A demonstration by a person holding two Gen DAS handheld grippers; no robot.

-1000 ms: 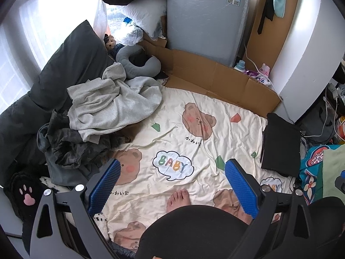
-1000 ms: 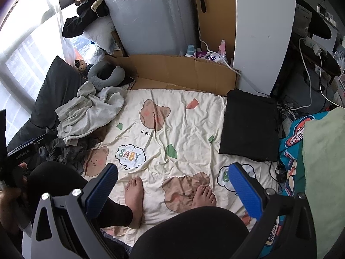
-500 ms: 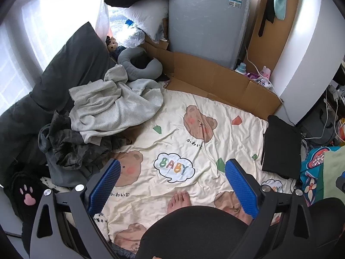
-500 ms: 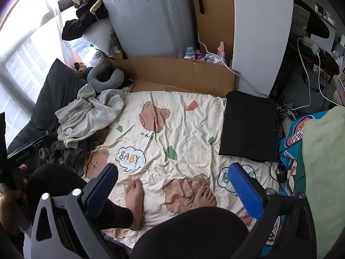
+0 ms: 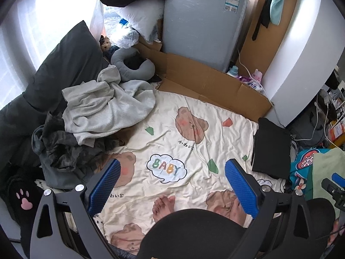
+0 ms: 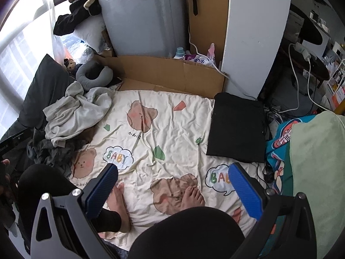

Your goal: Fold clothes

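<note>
Left tool (image 5: 171, 180): jaws wide apart, empty, held above the sheet (image 5: 194, 151).
Right tool (image 6: 172, 180): likewise spread, empty.
Grey top (image 5: 107, 105): soft, fleecy knit, crumpled in a heap at the sheet's left edge, ahead-left of both tools, nearer the left one; long axis probably left-to-right, hard to judge.
Dark garment (image 5: 64, 151): thinner, wrinkled, under it.
Black piece (image 6: 236, 127): flat rectangle, already folded, at right.

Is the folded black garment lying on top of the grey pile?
No, the folded black garment lies alone, across the sheet from the grey pile.
</note>
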